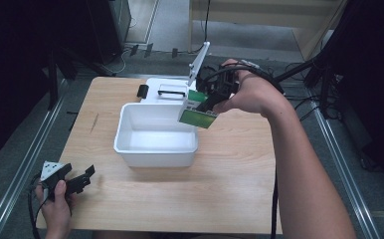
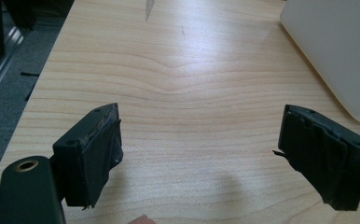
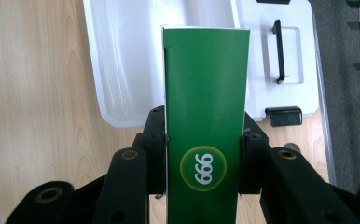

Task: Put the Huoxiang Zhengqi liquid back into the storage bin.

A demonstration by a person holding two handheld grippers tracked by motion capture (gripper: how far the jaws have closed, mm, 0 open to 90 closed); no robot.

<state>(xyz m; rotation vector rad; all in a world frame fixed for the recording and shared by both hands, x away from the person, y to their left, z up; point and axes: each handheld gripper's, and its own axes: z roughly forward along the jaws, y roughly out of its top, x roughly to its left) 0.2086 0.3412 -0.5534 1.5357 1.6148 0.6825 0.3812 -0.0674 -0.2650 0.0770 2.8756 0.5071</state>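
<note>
A green carton (image 3: 206,116) marked "999" in a yellow-ringed circle sat clamped between the jaws of the right gripper (image 1: 211,102), held in the air over the far right corner of a white plastic bin (image 1: 125,139). The bin stood open on the wooden table (image 1: 220,184), its white lid (image 3: 290,51) with a black handle (image 3: 277,50) lying just behind it. Well apart, at the table's near left corner, the left gripper (image 1: 80,178) rested low over the bare wood in the person's left hand (image 1: 56,209), jaws spread wide with nothing between them.
</note>
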